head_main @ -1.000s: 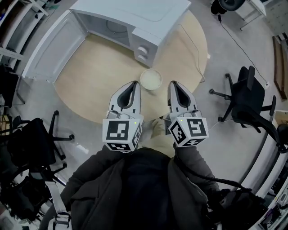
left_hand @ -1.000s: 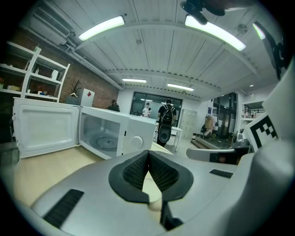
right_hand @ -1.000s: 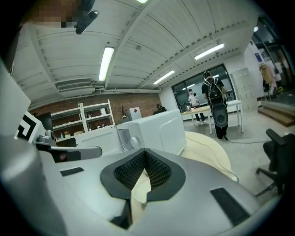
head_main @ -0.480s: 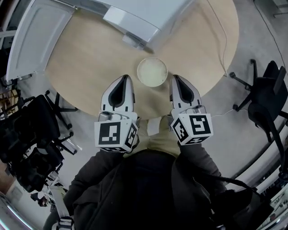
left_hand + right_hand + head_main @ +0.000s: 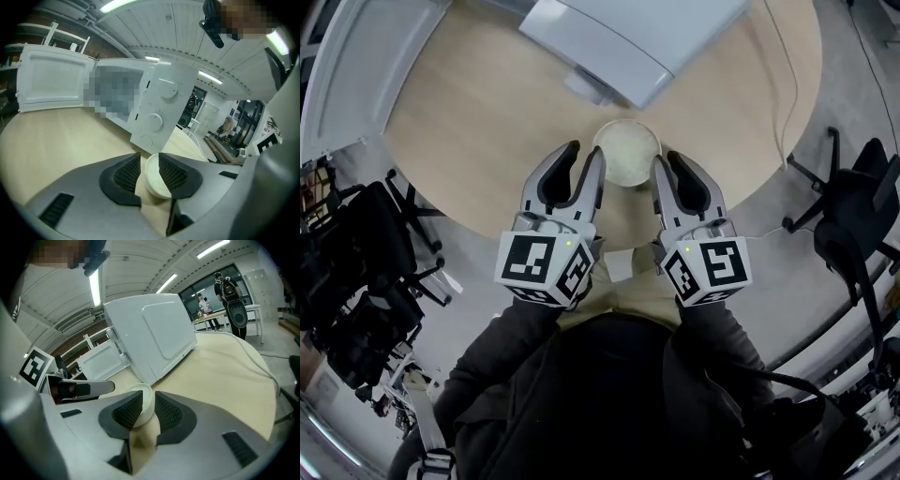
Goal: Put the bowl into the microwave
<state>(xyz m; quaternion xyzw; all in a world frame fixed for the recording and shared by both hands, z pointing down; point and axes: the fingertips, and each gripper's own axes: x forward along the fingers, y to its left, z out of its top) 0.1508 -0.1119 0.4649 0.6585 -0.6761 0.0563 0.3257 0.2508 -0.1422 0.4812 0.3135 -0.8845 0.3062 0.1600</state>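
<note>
Right gripper [image 5: 673,173] lowered, fingers [image 5: 169,414] opening at bowl [image 5: 626,150] rim

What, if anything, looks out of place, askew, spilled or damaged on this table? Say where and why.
Nothing stands out. The bowl sits upright and whole on the table, in front of the microwave, with no spill around it. The microwave's door stands open, which suits the task.

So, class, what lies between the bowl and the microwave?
Only a short strip of bare table, clearest in the head view; the bowl stands apart from the microwave.
</note>
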